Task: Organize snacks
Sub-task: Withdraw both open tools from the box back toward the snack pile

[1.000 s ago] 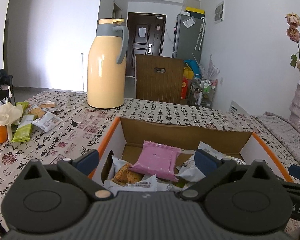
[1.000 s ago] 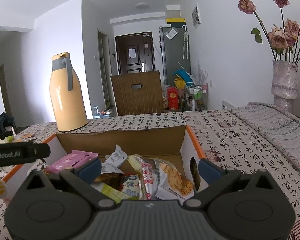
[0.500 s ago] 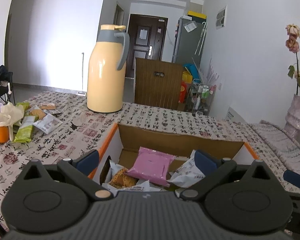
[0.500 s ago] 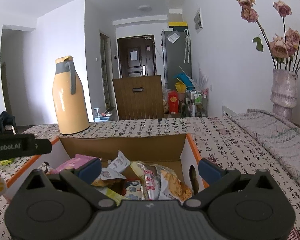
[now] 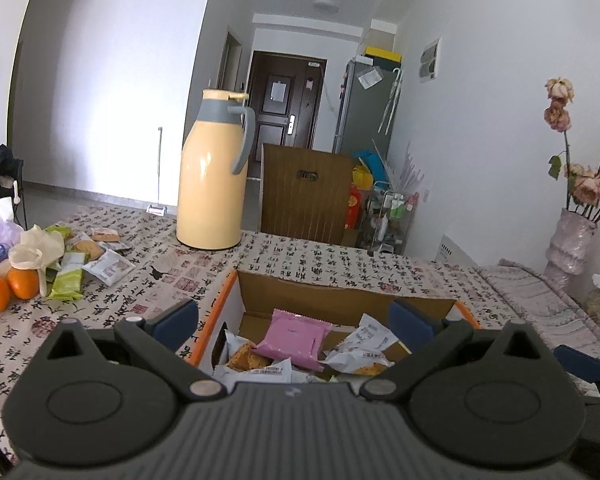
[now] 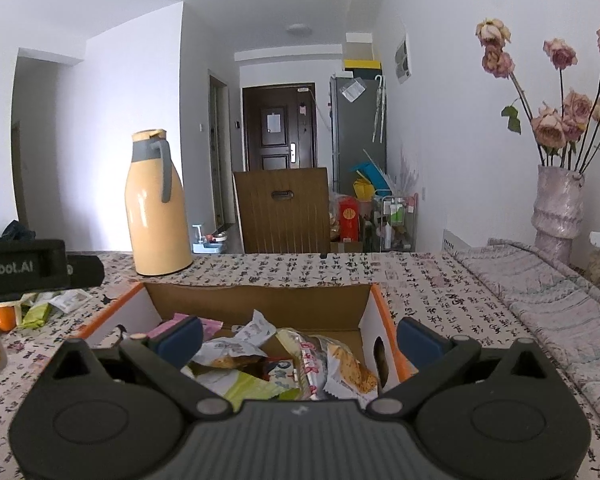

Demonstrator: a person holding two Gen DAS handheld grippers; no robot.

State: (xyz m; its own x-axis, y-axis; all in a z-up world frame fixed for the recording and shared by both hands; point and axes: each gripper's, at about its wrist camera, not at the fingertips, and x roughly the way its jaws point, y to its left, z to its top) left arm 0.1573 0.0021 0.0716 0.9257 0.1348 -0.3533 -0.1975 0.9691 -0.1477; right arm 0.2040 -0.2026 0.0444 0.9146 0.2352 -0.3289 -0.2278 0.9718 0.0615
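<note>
An open cardboard box (image 5: 332,300) with orange edges sits on the patterned tablecloth and holds several snack packets, a pink one (image 5: 296,338) on top. It also shows in the right wrist view (image 6: 256,300), with more packets (image 6: 340,364) inside. My left gripper (image 5: 294,322) is open and empty, held above the box's near side. My right gripper (image 6: 298,336) is open and empty above the box too. Loose snack packets (image 5: 88,264) lie on the table to the left.
A tall yellow thermos (image 5: 214,176) stands behind the box. Oranges (image 5: 8,284) and a white bag lie at the far left. A vase of dried roses (image 6: 558,204) stands at the right on a folded grey cloth (image 6: 548,292). A wooden chair (image 5: 304,196) is beyond the table.
Both grippers have pulled back and risen from the box; the box looks smaller and lower in both views. The pink packet stays in the box. Both stay open.
</note>
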